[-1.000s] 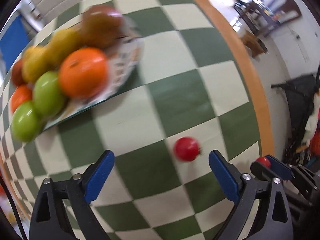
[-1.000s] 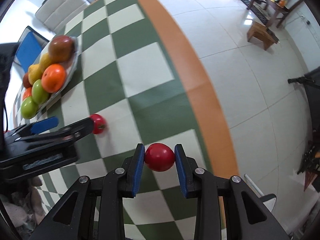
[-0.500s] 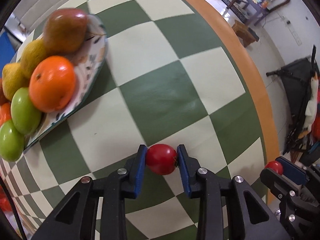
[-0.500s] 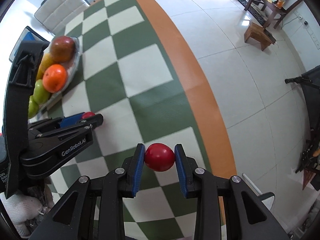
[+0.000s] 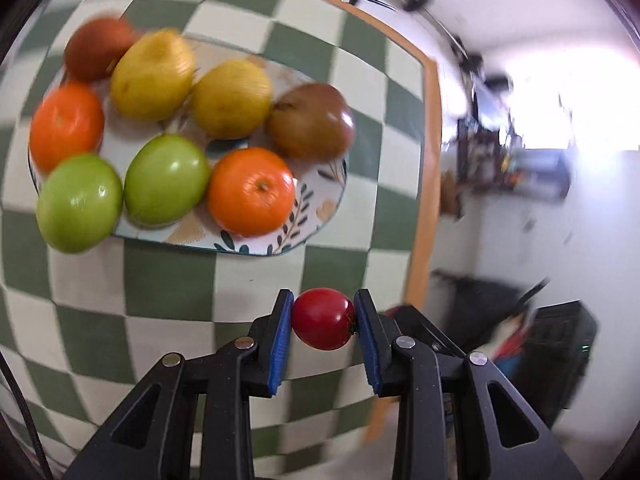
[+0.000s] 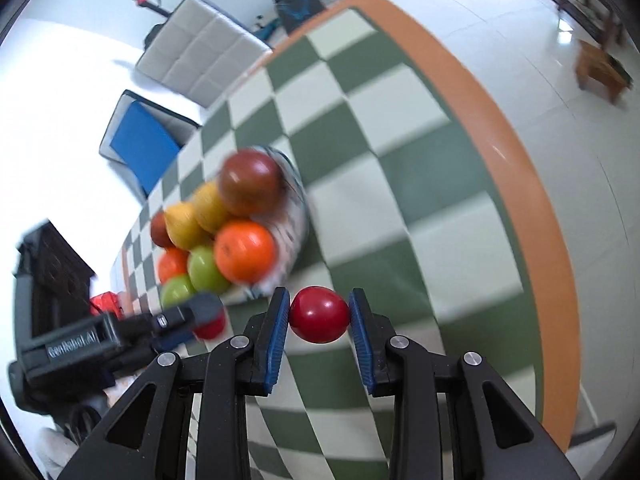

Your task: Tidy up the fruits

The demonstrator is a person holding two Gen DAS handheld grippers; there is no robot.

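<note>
We're mid-carry: left gripper [image 5: 322, 317] clamps a tomato [image 5: 323, 319], right gripper [image 6: 318, 314] clamps another tomato [image 6: 319, 314], both above the table near the plate [image 5: 320, 204]. Next, we judge: set them on the plate's bare rim, gently.
</note>
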